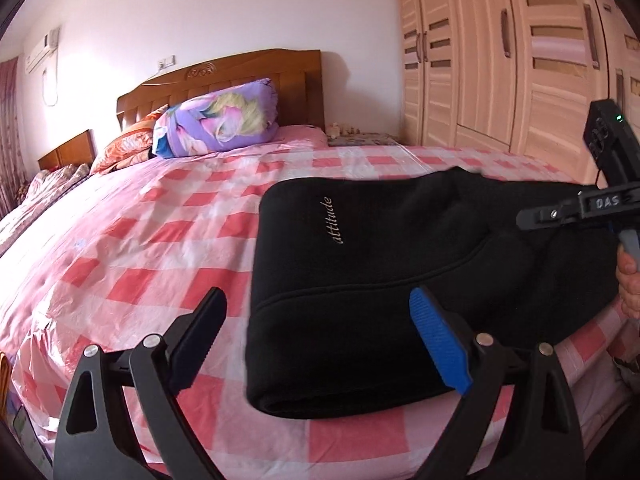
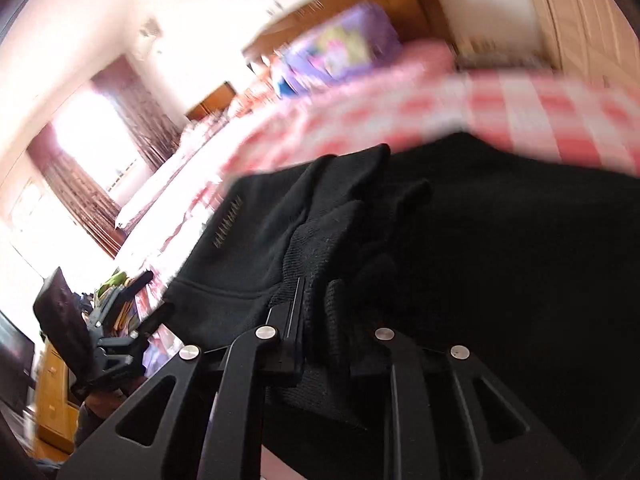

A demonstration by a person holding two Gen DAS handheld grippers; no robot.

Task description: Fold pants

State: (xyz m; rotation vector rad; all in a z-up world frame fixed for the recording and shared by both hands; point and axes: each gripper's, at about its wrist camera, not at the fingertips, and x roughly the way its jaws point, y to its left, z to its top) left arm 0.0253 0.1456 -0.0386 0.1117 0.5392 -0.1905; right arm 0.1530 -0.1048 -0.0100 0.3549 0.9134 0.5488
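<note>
The black pants (image 1: 380, 280), with "attitude" stitched on them, lie folded on the pink checked bed sheet (image 1: 140, 240) near the front edge. My left gripper (image 1: 320, 320) is open and empty, hovering above the pants' left end. My right gripper (image 2: 320, 300) is shut on a bunched ribbed part of the black pants (image 2: 480, 260), which fill the blurred right wrist view. The right gripper's body (image 1: 600, 200) shows at the right edge of the left wrist view, over the pants' right end.
A wooden headboard (image 1: 224, 80) and a purple floral rolled quilt (image 1: 216, 120) sit at the bed's far end. A wardrobe (image 1: 500, 48) stands on the right. A curtained window (image 2: 88, 136) is on the left.
</note>
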